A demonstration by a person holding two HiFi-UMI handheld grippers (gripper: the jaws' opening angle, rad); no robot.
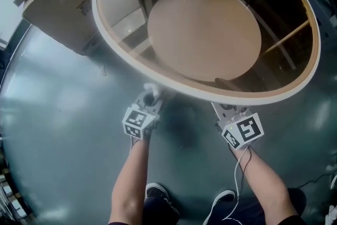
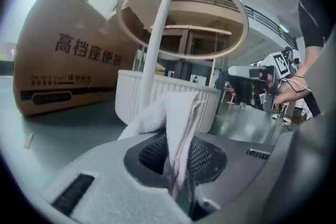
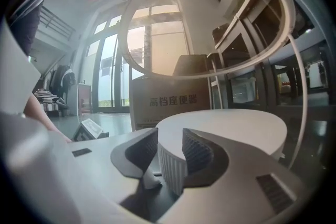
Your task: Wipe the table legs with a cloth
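A round table with a white rim [image 1: 174, 81] and glass top stands over a ribbed white lower base [image 2: 131, 97]. One thin white leg [image 2: 157, 34] rises right in front of my left gripper [image 1: 149, 98]. That left gripper [image 2: 178, 165] is shut on a folded white cloth [image 2: 176, 118], which sticks up between its jaws close to the leg. The cloth [image 1: 150, 88] shows at the rim's edge in the head view. My right gripper [image 1: 227, 109] reaches under the rim; in its own view the right gripper [image 3: 170, 157] has its jaws closed on the ribbed base wall [image 3: 173, 170].
A large cardboard box [image 1: 63, 13] with printed characters lies on the grey floor [image 1: 63, 129] behind the table's left side. The person's shoes [image 1: 158, 197] are just behind the grippers. A cable [image 1: 239, 176] trails from the right gripper.
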